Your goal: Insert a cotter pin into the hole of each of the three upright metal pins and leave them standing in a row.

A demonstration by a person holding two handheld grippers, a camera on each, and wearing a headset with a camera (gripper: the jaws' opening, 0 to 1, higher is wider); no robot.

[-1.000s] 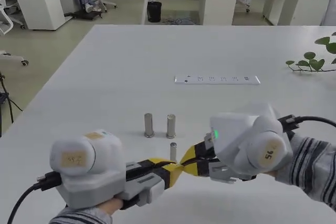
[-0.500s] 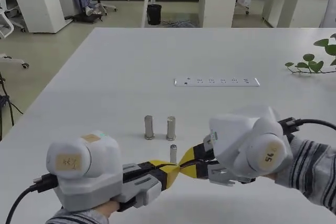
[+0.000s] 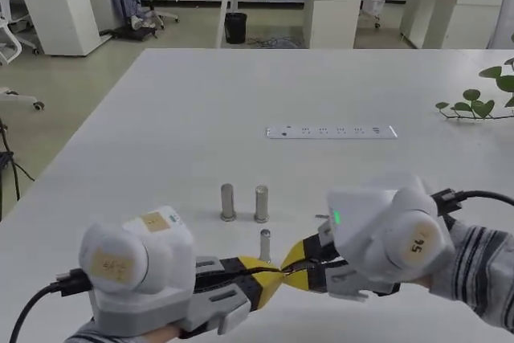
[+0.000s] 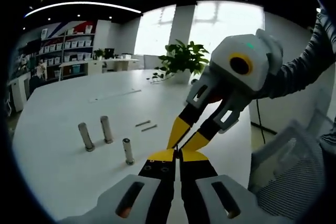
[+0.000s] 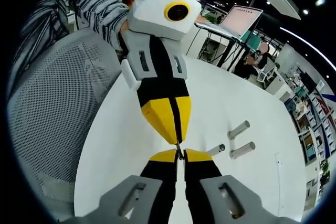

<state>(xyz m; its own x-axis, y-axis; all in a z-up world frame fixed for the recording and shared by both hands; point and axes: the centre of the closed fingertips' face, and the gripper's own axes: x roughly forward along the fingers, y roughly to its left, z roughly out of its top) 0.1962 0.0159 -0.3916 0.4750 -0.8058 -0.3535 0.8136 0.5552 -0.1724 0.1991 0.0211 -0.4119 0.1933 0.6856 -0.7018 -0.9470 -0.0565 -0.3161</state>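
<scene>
1. The left tongs (image 4: pixel 179 155), black with yellow wedge tips, were pressed together. The right tongs (image 5: pixel 181 156), built the same, were also pressed together and met them tip to tip above the smooth white desk (image 3: pixel 201 110).
2. A thin dark sliver sat where the tips met, too small to tell what it was or which tongs pinched it.
3. Three smooth grey cylindrical metal pins (image 3: pixel 265 244) stood upright: one just beyond the tips, two side by side behind it.
4. The left gripper view added two thin cotter pins (image 4: pixel 143 124) lying flat past them.
5. Farther out lay one flat white power strip (image 3: pixel 331 132) and one leafy plant (image 3: pixel 474 104). The right gripper view showed a grey mesh chair (image 5: pixel 58 108).
</scene>
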